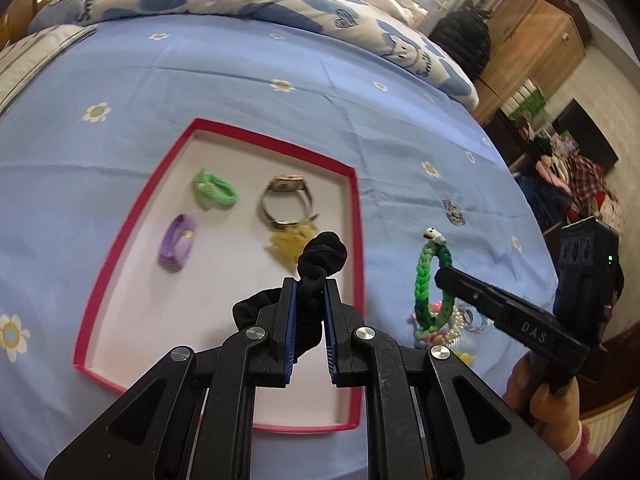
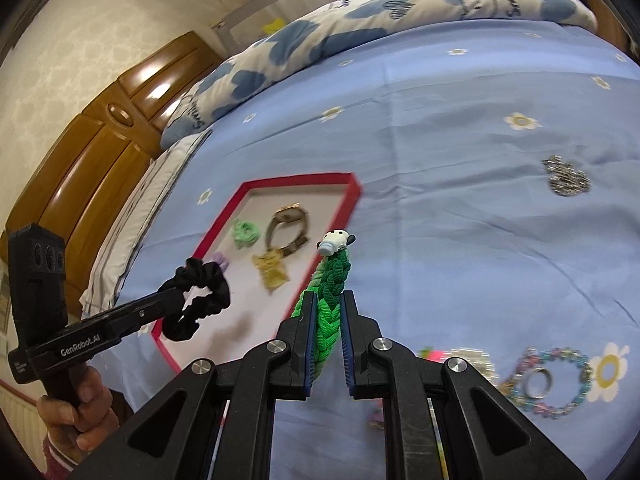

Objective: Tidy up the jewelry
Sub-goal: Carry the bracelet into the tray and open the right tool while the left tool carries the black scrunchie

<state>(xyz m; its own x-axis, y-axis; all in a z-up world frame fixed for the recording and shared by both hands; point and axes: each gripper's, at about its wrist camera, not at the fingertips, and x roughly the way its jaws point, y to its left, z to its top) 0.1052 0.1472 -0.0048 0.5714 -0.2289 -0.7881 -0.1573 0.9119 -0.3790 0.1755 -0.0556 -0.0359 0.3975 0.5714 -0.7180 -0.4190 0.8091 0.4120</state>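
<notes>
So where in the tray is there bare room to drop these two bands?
The tray's near half is bare, below the purple band and yellow charm. The far half is crowded: green hair tie and watch. The left claw already holds the black scrunchie over that bare part.

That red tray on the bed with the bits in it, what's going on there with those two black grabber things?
A person is sorting jewelry into the red tray with two hand-held grippers. The left gripper is shut on a black scrunchie, held above the tray. The right gripper is shut on a green braided bracelet, beside the tray. In the tray lie a green hair tie, a purple hair tie, a watch and a yellow charm. More beaded pieces wait on the sheet.
</notes>
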